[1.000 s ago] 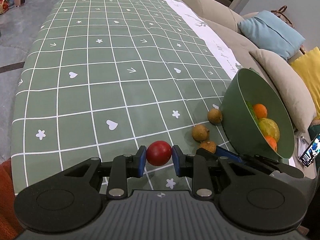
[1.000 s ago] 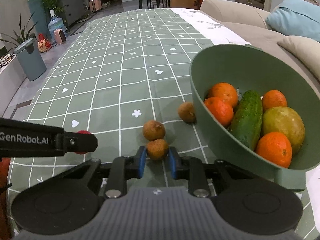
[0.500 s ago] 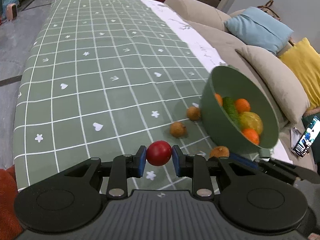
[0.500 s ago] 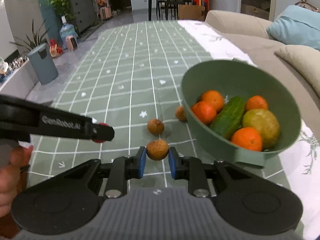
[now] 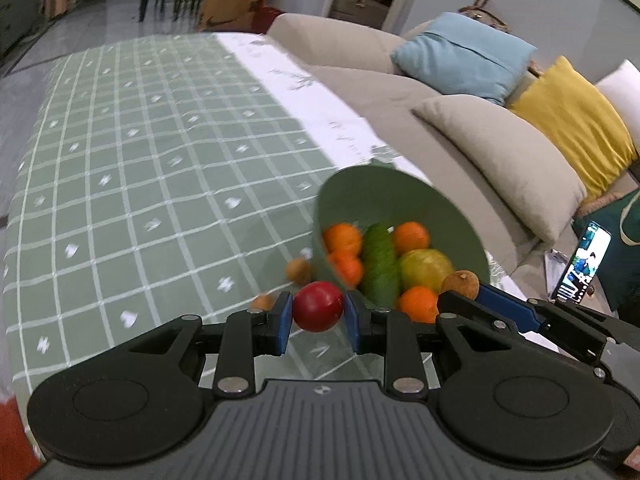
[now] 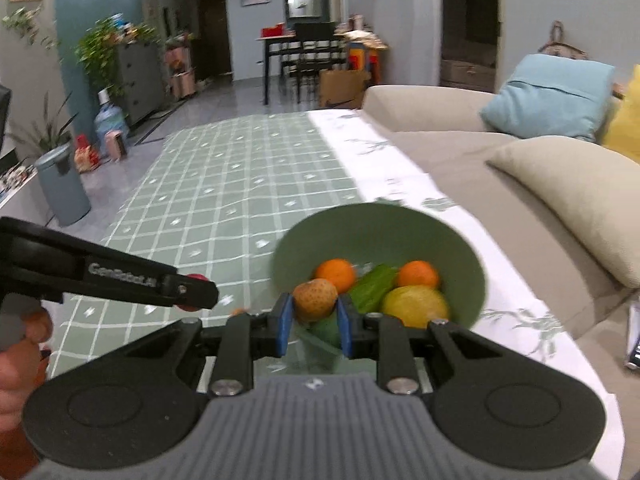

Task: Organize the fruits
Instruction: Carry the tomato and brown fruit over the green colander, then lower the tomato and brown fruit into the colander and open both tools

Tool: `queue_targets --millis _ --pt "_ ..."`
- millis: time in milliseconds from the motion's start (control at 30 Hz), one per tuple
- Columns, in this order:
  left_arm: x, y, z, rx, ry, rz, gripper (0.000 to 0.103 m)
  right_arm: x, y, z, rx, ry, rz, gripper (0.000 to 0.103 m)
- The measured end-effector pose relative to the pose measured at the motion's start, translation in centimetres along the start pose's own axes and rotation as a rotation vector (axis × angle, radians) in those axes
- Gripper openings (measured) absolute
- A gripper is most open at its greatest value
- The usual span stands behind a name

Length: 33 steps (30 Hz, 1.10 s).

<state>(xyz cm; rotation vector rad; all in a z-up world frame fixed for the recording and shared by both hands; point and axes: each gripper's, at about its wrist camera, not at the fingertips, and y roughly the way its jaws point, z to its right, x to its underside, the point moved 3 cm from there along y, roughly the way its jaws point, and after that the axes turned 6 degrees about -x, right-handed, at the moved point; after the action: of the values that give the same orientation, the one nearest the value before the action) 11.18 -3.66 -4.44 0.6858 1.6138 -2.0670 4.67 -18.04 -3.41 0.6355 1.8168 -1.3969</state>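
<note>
Red fruit (image 5: pixel 318 306): smooth, glossy skin with a soft highlight. Brown fruit (image 6: pixel 315 300), centre of right wrist view: dull, rough, speckled rind. Bowl (image 5: pixel 400 196): matt green, looks plastic. Tablecloth (image 5: pixel 140 184): matt green cloth, white grid print. Left gripper (image 5: pixel 316 322): matt black plastic body, blue pads (image 5: pixel 283 320), shiny metal pins. Cushions (image 5: pixel 500 160), right side: woven matt fabric.

Both wrist cameras look forward and downward along their own fingers, close above the green checked tablecloth (image 5: pixel 160 200). Each view shares the green bowl (image 5: pixel 400 196) of fruit and the beige sofa (image 6: pixel 460 152); the right view also catches the left gripper (image 6: pixel 192 292).
</note>
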Motion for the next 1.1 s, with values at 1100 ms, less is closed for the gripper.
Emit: queue_targets --millis 1100 --pt "-3.0 10.2 5.8 -0.095 0.258 -0.101 0.031 -0.2 8.0 6.4 0.014 0.04 -0.062 0.021"
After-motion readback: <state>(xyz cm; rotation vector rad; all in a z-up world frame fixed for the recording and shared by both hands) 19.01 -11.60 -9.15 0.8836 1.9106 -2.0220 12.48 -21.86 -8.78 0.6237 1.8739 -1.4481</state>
